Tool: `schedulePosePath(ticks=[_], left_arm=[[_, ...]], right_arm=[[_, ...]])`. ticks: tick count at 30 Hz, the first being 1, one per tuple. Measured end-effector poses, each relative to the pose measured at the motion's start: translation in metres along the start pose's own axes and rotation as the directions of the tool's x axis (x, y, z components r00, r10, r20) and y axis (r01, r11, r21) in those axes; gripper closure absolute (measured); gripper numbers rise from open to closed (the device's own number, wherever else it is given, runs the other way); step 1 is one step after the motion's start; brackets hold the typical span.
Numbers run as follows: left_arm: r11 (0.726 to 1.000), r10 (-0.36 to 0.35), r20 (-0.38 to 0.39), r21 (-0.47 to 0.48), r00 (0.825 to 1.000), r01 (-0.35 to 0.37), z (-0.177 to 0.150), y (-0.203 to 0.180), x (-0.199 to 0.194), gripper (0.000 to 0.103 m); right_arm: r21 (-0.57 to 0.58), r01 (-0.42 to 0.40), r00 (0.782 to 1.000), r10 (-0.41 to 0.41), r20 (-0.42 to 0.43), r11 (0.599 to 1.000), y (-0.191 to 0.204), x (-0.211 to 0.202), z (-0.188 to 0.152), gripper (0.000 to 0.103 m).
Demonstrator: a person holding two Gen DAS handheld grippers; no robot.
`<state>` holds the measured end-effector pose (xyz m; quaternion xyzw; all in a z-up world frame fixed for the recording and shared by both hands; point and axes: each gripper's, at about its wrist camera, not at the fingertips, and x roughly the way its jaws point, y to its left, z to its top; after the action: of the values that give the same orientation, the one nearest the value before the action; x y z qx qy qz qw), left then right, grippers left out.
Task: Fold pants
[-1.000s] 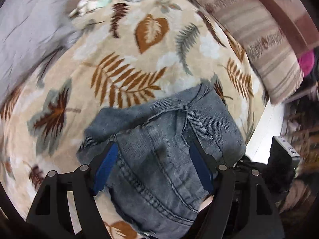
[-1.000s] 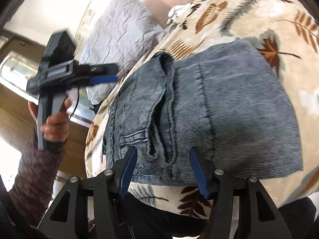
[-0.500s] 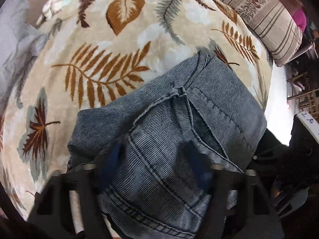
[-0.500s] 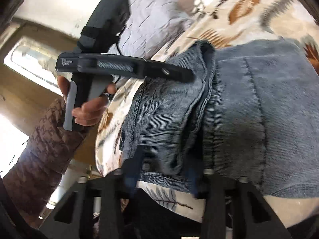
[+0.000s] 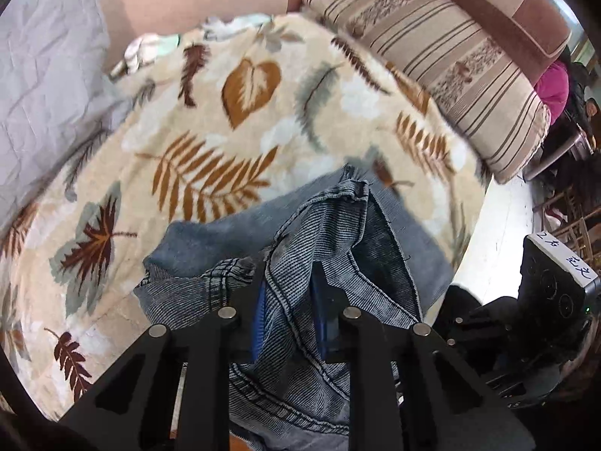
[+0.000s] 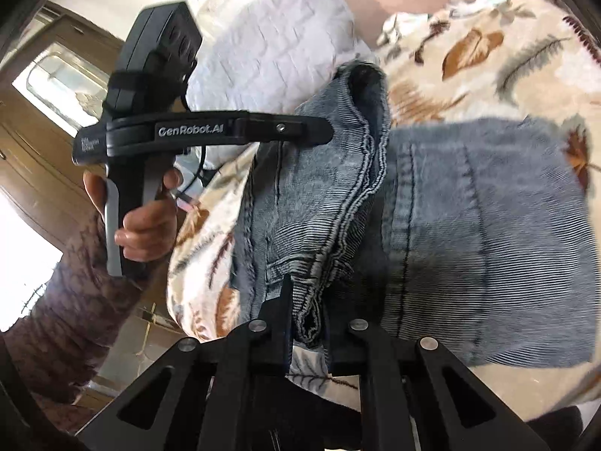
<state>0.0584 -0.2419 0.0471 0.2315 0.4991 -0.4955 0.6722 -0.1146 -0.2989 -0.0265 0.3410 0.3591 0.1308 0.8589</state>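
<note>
Grey-blue denim pants (image 5: 338,248) lie partly folded on a leaf-print blanket (image 5: 225,131). My left gripper (image 5: 289,312) is shut on a bunched edge of the pants and lifts it off the blanket. In the right wrist view the pants (image 6: 469,233) spread to the right, with a raised ridge of seam running up the middle. My right gripper (image 6: 308,323) is shut on the near end of that seam. The left gripper (image 6: 315,131) shows there from the side, pinching the far end of the same ridge.
A striped cushion (image 5: 450,56) lies at the back right of the blanket. A grey quilted pillow (image 5: 41,86) lies at the left, also in the right wrist view (image 6: 278,49). The bed edge and floor (image 6: 124,345) are to the left. Wooden furniture (image 6: 45,112) stands beyond.
Both grippers went from open, straddling the pants, to shut on the fabric. The left gripper came in to the far end of the seam, and the edge is now raised.
</note>
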Motion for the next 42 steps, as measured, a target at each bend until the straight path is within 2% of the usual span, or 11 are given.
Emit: schedulePosePath(ticks=[7,13,18,20,22,26,33,34,36,39,42], left_arm=[[1.0,-0.016,-0.012,-0.009,1.0,0.016,0.036,-0.05,0.038,0.085],[0.992,0.028,-0.136,-0.119,0.99,-0.045,0.045,-0.063,0.112,0.084],[0.979,-0.009,-0.09,-0.202,0.996,-0.01,0.041,-0.051,0.085,0.081],[0.971,-0.041,-0.047,-0.238,0.998,0.028,0.037,-0.04,0.062,0.075],[0.96,-0.032,0.033,-0.279,0.999,0.04,0.028,-0.022,0.03,0.047],[0.912,0.043,0.122,-0.41,0.992,0.011,-0.01,0.024,-0.005,0.039],[0.779,-0.04,0.076,-0.623,0.996,0.079,-0.068,0.069,0.03,0.039],[0.762,-0.063,0.076,-0.64,0.995,0.097,-0.068,0.07,0.037,0.042],[0.742,-0.087,0.077,-0.661,0.993,0.116,-0.065,0.068,0.047,0.053],[0.742,-0.045,0.106,-0.662,0.993,0.104,-0.057,0.063,0.046,0.053],[0.713,0.009,0.063,-0.7,0.998,0.038,-0.061,0.073,0.06,0.054]], right_arm=[[0.074,0.042,0.992,-0.051,0.113,0.996,-0.035,-0.057,-0.004,0.092],[0.227,0.137,0.985,-0.158,0.076,0.964,-0.1,-0.066,-0.018,0.091],[0.232,0.147,0.986,-0.16,0.038,0.961,-0.106,-0.063,-0.018,0.073],[0.216,0.148,0.984,-0.166,0.067,0.965,-0.105,-0.077,-0.012,0.064],[0.225,0.142,0.976,-0.174,0.129,0.964,-0.107,-0.091,-0.003,0.056],[0.25,0.123,0.974,-0.164,0.154,0.961,-0.114,-0.089,0.034,0.054],[0.202,0.189,0.976,-0.206,0.068,0.961,-0.123,-0.022,0.088,0.054],[0.204,0.198,0.977,-0.21,0.039,0.959,-0.127,-0.011,0.091,0.054],[0.199,0.168,0.984,-0.177,0.03,0.965,-0.131,-0.003,0.09,0.101],[0.141,0.114,0.984,-0.131,0.117,0.983,-0.113,-0.033,0.102,0.103],[0.132,0.176,0.97,-0.194,0.146,0.976,-0.118,-0.046,0.119,0.103]])
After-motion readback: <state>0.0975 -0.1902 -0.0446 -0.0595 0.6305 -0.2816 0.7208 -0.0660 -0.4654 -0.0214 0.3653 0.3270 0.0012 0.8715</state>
